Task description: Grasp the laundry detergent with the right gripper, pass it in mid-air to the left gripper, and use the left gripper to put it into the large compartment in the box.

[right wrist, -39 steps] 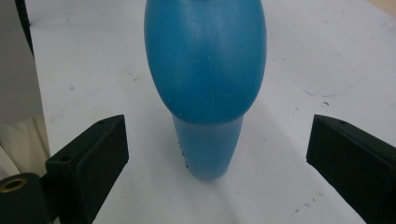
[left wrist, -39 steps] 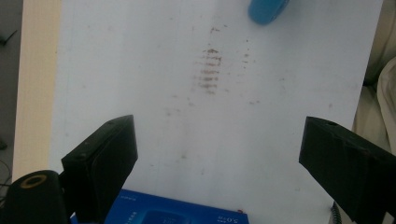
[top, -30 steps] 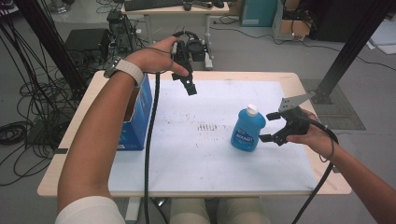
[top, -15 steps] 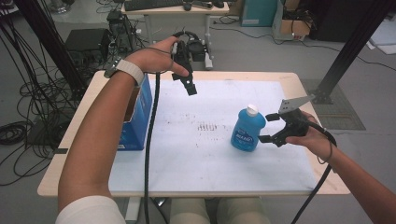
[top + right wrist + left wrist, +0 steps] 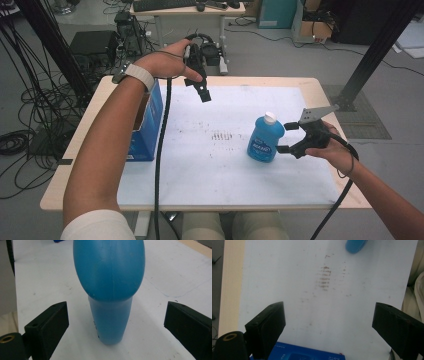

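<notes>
A blue bottle [image 5: 265, 140] with a white cap stands upright right of the middle of the white mat [image 5: 215, 165]. My right gripper [image 5: 286, 137] sits just to its right, level with the bottle's body, jaws open and apart from it. In the right gripper view the bottle [image 5: 110, 290] stands straight ahead between the wide jaws of that gripper [image 5: 116, 322], untouched. My left gripper [image 5: 200, 90] hangs in the air over the mat's far left part, open and holding nothing. In the left gripper view that gripper [image 5: 329, 325] points down at the mat, with the bottle [image 5: 355, 245] at the top edge.
A blue box [image 5: 147, 125] stands on the table's left side, under my left forearm; its top [image 5: 299, 353] also shows in the left gripper view. Brown smudges [image 5: 222, 135] mark the mat's middle. Cables trail from both grippers. A small desk and black frame posts stand beyond the wooden table [image 5: 310, 85].
</notes>
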